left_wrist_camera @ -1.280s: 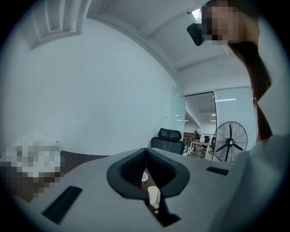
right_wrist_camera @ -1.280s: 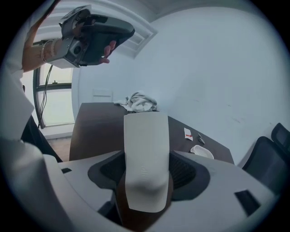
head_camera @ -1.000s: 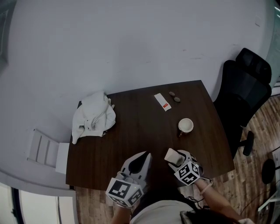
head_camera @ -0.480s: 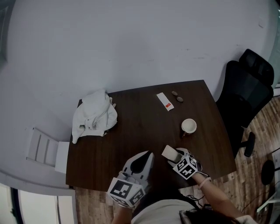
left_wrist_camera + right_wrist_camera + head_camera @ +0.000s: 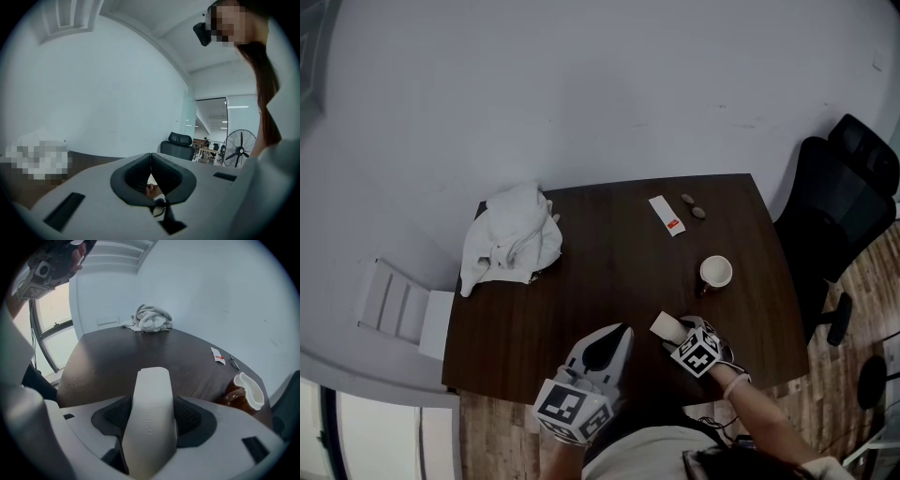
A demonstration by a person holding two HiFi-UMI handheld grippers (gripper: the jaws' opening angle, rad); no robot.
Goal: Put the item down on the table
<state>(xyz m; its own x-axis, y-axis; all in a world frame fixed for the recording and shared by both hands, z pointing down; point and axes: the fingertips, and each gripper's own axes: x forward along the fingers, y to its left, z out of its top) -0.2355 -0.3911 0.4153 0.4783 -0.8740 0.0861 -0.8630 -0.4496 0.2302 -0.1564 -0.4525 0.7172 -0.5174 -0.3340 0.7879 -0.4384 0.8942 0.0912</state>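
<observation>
A white oblong item (image 5: 151,413) is clamped between the jaws of my right gripper (image 5: 152,420), sticking out forward over the dark wooden table (image 5: 140,352). In the head view this white item (image 5: 665,326) shows just ahead of the right gripper (image 5: 680,336), low over the table's near right part (image 5: 619,281). My left gripper (image 5: 602,347) is held at the table's near edge, jaws pressed together with nothing between them; in its own view the left gripper (image 5: 151,161) points up toward the wall.
A brown cup with white inside (image 5: 715,273) stands right of centre. A white cloth heap (image 5: 513,246) lies at the far left. A white sachet with a red mark (image 5: 667,215) and small dark bits (image 5: 693,206) lie at the far edge. A black office chair (image 5: 848,202) stands to the right.
The right gripper with the white item has sunk a little lower toward the table. The head camera has shifted, so the table sits slightly lower and further right in view. The left gripper has stayed put.
</observation>
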